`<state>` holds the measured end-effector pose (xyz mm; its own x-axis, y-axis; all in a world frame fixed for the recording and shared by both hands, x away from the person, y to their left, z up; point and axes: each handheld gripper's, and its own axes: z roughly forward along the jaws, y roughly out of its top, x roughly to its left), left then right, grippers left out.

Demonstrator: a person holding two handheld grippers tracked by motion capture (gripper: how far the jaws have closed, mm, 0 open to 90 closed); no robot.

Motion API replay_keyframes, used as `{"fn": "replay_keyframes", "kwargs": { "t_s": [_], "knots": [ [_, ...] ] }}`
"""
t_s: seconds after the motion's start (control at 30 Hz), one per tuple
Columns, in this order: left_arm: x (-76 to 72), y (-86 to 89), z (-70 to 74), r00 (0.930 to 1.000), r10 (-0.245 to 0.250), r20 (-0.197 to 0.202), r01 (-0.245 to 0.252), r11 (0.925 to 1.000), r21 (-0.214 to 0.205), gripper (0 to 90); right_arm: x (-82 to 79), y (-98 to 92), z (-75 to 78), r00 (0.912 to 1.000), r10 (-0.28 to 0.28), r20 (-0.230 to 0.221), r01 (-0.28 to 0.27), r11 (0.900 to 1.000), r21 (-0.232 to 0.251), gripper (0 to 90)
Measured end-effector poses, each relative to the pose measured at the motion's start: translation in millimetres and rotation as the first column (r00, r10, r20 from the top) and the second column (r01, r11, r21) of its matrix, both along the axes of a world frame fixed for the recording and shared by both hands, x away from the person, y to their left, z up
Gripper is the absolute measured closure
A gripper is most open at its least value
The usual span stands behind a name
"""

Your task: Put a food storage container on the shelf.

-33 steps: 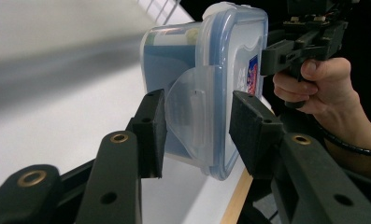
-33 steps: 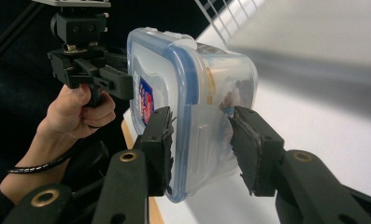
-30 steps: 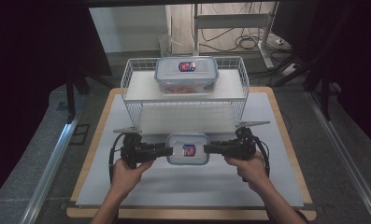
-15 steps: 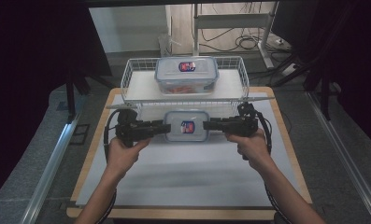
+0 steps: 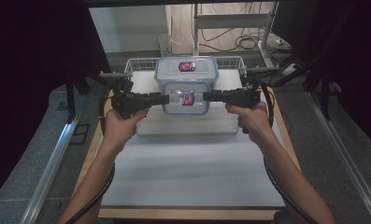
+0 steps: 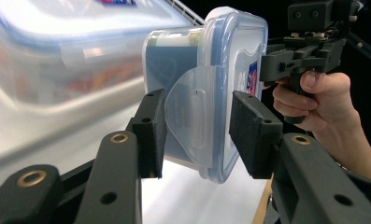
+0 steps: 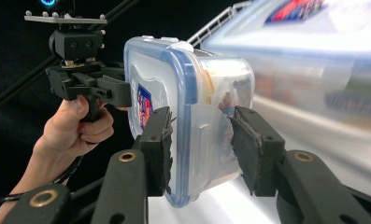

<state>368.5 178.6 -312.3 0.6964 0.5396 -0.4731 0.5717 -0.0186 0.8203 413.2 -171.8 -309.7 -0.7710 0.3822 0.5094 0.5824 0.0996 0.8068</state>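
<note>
Held aloft above the table [image 5: 192, 177], the small box [image 5: 185, 98] hangs between the left tongs [image 5: 162, 99] and the right tongs [image 5: 209, 97], each pinching an end latch. The likely trouble, I judge: a latch flap could flex or pop, letting the box tilt or drop. It is clear plastic with a blue-rimmed lid and a red-blue label. Beyond it, a bigger box [image 5: 187, 70] sits in the wire basket [image 5: 136, 64].

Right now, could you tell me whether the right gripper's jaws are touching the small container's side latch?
Touching. In the right gripper view, both black pads press the small container at its latch flap, with no gap.
</note>
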Motion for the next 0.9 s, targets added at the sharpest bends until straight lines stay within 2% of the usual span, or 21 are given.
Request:
{"fn": "replay_keyframes", "kwargs": {
  "t_s": [0.37, 0.6, 0.9],
  "knots": [
    [37.4, 1.7, 28.5, 0.9997, 0.020, -0.014, -0.020, 0.9993, -0.032, 57.1, 33.9, 3.8, 32.4, 0.9990, -0.042, 0.015, 0.042, 0.9991, 0.010, 57.8],
    [54.6, 2.8, 32.7, 0.9993, 0.029, -0.025, -0.030, 0.9976, -0.062, 57.2, 51.5, 4.8, 44.6, 0.9977, -0.065, 0.017, 0.064, 0.9977, 0.021, 57.7],
    [72.7, 3.6, 30.9, 0.9974, 0.048, -0.055, -0.052, 0.9956, -0.078, 57.1, 71.1, 6.2, 44.5, 0.9968, -0.079, -0.005, 0.079, 0.9962, 0.036, 57.7]
  ]
}}
